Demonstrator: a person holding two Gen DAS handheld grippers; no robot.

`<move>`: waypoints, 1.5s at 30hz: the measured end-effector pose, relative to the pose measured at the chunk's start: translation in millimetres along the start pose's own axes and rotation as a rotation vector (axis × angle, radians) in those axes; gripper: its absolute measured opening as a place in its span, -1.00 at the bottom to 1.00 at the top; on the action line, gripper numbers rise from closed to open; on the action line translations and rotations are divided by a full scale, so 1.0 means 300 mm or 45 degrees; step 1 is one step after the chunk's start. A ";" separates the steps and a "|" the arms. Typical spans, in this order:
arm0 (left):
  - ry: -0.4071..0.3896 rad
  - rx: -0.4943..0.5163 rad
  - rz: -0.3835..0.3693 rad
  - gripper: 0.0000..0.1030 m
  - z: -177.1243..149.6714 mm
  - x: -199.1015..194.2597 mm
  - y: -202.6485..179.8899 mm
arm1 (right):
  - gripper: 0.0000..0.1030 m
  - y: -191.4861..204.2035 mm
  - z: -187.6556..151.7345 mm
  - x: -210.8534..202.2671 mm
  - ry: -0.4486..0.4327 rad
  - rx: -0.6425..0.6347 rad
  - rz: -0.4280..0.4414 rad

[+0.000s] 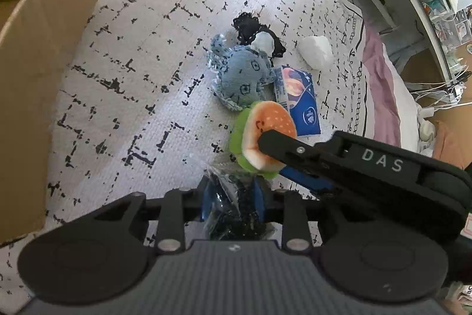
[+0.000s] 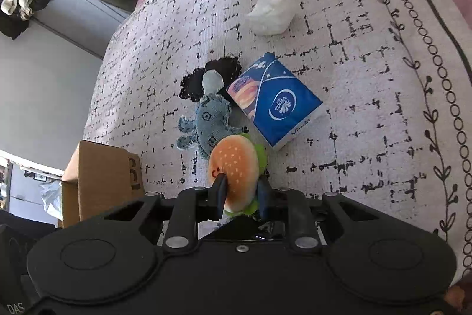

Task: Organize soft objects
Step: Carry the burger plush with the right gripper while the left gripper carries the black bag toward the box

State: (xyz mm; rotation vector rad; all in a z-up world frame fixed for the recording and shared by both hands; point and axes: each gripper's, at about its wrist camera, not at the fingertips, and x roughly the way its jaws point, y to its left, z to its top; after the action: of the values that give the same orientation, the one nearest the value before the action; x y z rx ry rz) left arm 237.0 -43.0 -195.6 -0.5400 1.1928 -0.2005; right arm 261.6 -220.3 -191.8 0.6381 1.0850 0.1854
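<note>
Right gripper (image 2: 240, 194) had its fingers clamped on the plush hamburger (image 2: 236, 171), lifted just off the bed (image 2: 368, 108). Left gripper (image 1: 236, 205) fingers were closed on a crinkly black-filled plastic bag (image 1: 236, 214). Still lying on the bed: denim plush toy (image 1: 243, 77) at 12 o'clock of the burger, black lace cloth (image 1: 250, 27) beyond it, Vinda tissue pack (image 2: 280, 102) at 1 o'clock, white wad (image 2: 271, 12) farther. Cardboard box (image 1: 44, 49) at 9–10 o'clock, contents unseen. Task looked early; most items left.

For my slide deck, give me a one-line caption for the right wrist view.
Right gripper clamps a plush hamburger above the patterned bedspread, near a denim toy and tissue pack.
</note>
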 end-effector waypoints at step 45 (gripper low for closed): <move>-0.332 0.155 0.075 -0.48 0.012 -0.490 0.046 | -0.58 0.287 -0.122 -0.309 -0.325 -0.220 0.094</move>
State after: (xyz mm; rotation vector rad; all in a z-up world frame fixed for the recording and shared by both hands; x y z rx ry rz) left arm 184.2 32.1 -79.9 -0.4102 0.9347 -0.1465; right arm 200.2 -177.4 -83.5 0.5307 0.7909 0.2515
